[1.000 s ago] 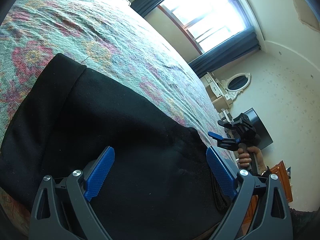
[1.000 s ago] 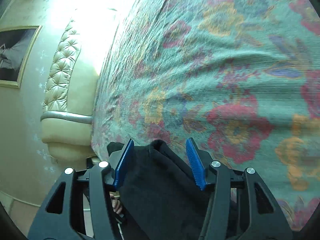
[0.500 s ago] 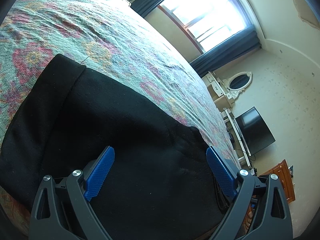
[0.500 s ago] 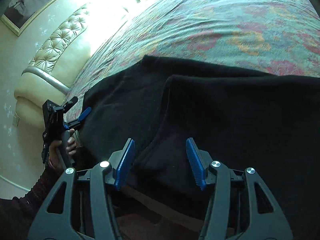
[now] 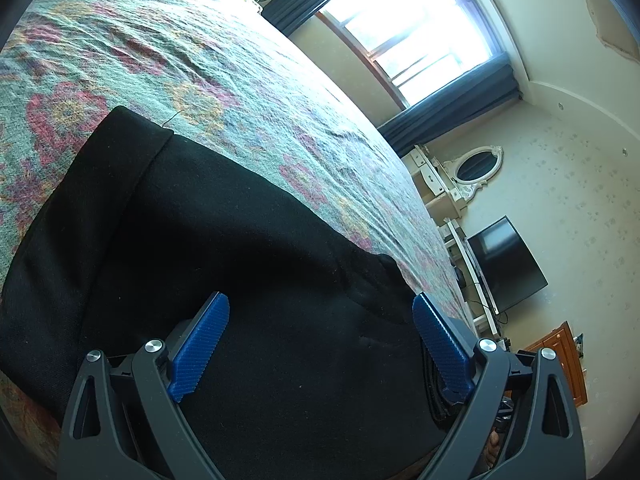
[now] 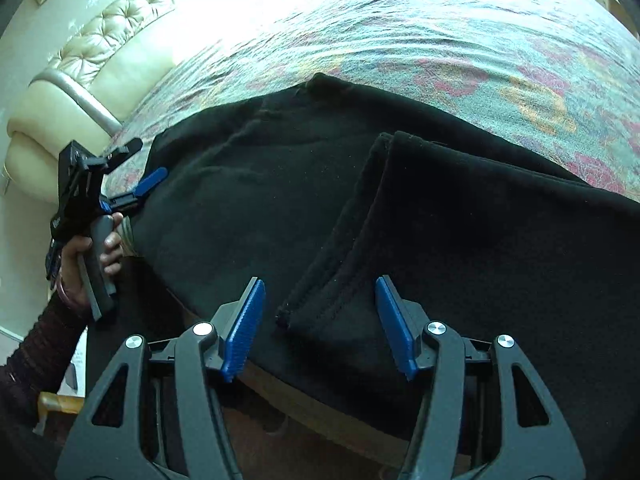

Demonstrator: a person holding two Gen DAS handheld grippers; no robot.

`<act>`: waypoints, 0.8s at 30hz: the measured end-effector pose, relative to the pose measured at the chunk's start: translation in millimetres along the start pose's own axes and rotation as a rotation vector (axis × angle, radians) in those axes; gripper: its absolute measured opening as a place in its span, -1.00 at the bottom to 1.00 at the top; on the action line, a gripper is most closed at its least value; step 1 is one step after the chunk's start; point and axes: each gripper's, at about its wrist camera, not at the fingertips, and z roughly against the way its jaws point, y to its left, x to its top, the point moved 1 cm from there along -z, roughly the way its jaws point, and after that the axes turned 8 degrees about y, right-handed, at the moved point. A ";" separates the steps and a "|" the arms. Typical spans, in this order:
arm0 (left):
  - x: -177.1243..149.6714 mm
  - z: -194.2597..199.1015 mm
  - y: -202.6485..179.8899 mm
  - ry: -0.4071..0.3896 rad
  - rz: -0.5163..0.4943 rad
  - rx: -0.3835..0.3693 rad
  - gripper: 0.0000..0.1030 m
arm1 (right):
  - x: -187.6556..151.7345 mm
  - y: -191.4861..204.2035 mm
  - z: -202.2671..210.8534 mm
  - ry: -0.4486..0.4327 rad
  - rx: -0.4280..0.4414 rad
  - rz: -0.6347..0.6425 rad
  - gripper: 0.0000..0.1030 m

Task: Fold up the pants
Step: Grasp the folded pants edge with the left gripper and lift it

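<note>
Black pants [image 5: 240, 248] lie flat on the floral bedspread [image 5: 208, 64], near its front edge. My left gripper [image 5: 320, 304] hovers open over the cloth, nothing between its blue pads; it also shows at the left of the right wrist view, left gripper [image 6: 146, 162], held by a hand [image 6: 92, 256] at the pants' end. My right gripper [image 6: 320, 284] points down at the pants [image 6: 248, 200]. Its jaws are opening. A folded-over layer with a stitched hem [image 6: 340, 248] lies between the fingers, and the pads do not press on it.
A padded cream headboard [image 6: 104, 60] stands at the left end of the bed. The mattress edge [image 6: 320, 412] runs just under my right gripper. A bright window [image 5: 408, 28], a mirrored dresser [image 5: 476, 168] and a dark TV [image 5: 508, 268] are across the room.
My right gripper swung across from the bare bedspread to over the pants near the bed's edge and left the left wrist view. A folded layer now lies on the pants. The left gripper stayed put.
</note>
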 end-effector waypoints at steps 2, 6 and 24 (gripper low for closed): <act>0.4 -0.1 0.9 0.000 0.002 -0.001 0.78 | -2.2 0.5 -4.7 -0.003 0.007 -0.004 0.16; 0.9 -1.1 1.1 0.002 -0.002 0.007 0.78 | 0.2 -2.0 -12.2 -0.017 0.055 -0.034 0.44; 22.6 39.7 0.5 0.028 0.049 -0.002 0.78 | 6.9 -3.0 25.6 -0.128 0.162 -0.115 0.58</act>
